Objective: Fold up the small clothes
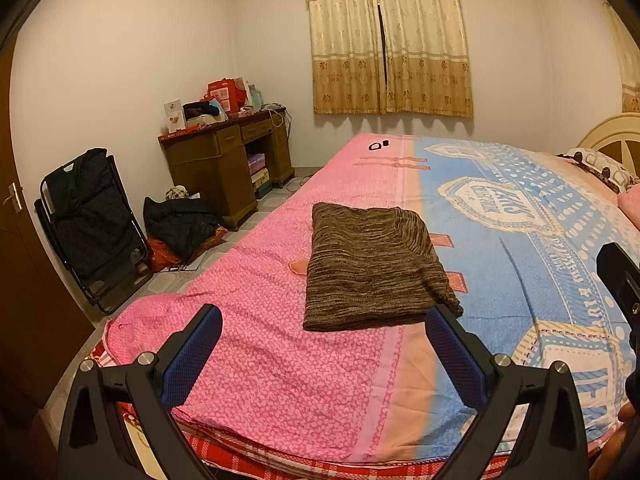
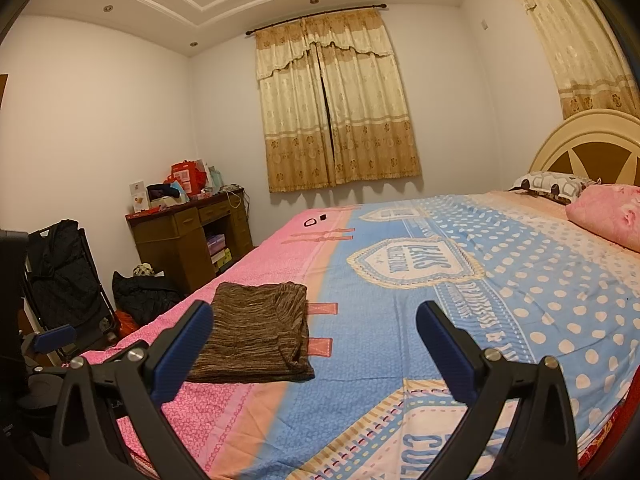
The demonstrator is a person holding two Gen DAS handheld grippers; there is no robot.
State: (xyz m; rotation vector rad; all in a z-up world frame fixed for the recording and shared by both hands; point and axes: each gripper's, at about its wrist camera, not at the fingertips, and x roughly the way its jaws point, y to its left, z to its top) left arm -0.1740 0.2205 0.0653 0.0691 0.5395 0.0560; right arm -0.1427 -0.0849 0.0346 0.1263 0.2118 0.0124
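A brown striped knit garment lies folded into a flat rectangle on the pink and blue bedspread. It also shows in the right wrist view, left of centre. My left gripper is open and empty, held above the near edge of the bed just short of the garment. My right gripper is open and empty, above the bed to the right of the garment. Part of the right gripper shows at the right edge of the left wrist view.
A wooden desk piled with boxes stands against the far wall. A folded black chair and dark bags sit on the floor left of the bed. Pillows and a headboard are at the right. Small black items lie at the bed's far edge.
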